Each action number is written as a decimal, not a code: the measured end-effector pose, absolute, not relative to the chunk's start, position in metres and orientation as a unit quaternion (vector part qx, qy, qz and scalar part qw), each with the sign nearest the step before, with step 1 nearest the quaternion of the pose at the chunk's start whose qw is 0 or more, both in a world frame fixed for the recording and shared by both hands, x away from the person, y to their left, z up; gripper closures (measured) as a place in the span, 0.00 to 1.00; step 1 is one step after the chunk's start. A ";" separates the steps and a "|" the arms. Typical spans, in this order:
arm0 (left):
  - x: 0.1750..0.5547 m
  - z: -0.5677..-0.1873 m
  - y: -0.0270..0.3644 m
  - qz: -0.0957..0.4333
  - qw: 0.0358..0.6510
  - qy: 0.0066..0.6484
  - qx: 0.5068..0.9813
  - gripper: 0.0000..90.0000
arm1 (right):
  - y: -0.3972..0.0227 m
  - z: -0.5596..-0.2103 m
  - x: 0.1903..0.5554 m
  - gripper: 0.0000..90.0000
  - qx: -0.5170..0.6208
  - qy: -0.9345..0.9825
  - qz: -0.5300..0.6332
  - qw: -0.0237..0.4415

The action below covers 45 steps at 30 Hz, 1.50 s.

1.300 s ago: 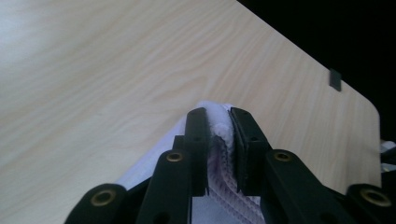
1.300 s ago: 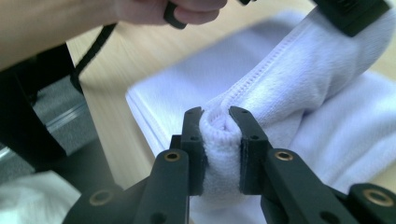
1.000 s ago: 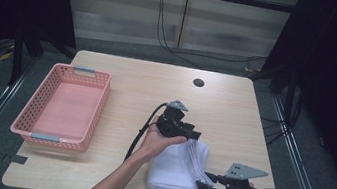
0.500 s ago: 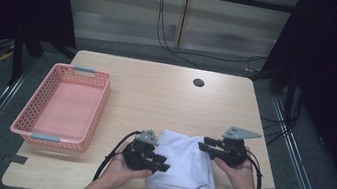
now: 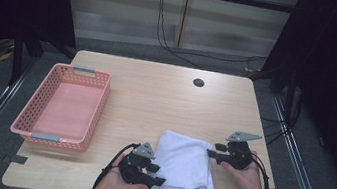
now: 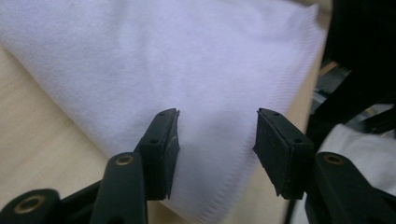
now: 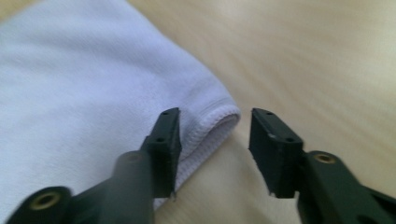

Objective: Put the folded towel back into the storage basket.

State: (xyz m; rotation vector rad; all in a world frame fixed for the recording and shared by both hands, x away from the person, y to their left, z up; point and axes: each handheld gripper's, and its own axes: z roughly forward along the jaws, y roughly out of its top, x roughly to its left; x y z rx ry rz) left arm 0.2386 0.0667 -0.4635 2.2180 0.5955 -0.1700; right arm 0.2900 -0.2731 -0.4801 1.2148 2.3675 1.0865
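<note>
white terry cloth, folded into a thick rectangle, is what both claws are working: the towel [image 5: 184, 163] lies on the wooden table [image 5: 156, 97], between the two claws, its near left corner just ahead of the left gripper [image 5: 153, 173] and its far right corner just ahead of the right gripper [image 5: 213, 154]. both claws are released, and their jaws have just been opening. in the left gripper view the towel's stitched edge [image 6: 243, 163] sits in the gap between the pads [image 6: 163, 149] without being pressed, and in the right gripper view the rounded fold of the corner [image 7: 219, 116] lies in front of the gap, one pad [image 7: 166, 144] over the cloth and the other over bare wood. the step in hand looks like taking hold of opposite corners to lift or fold the towel, so each claw should slide its lower jaw under every layer, not just the top one, and close only once the hem is well inside the pads; the right one should move in a little so the fold sits between its jaws. a pink basket [image 5: 60, 109] stands well off beyond the left claw. compared with a second ago, the left claw has come from the towel's far side to its near left corner, and the right claw has gone from the near right corner to the far right one.
</note>
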 end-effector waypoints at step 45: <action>0.228 -0.492 0.070 -0.011 0.366 0.235 0.900 0.61 | -0.231 -0.498 0.322 0.42 0.363 0.854 0.371 0.008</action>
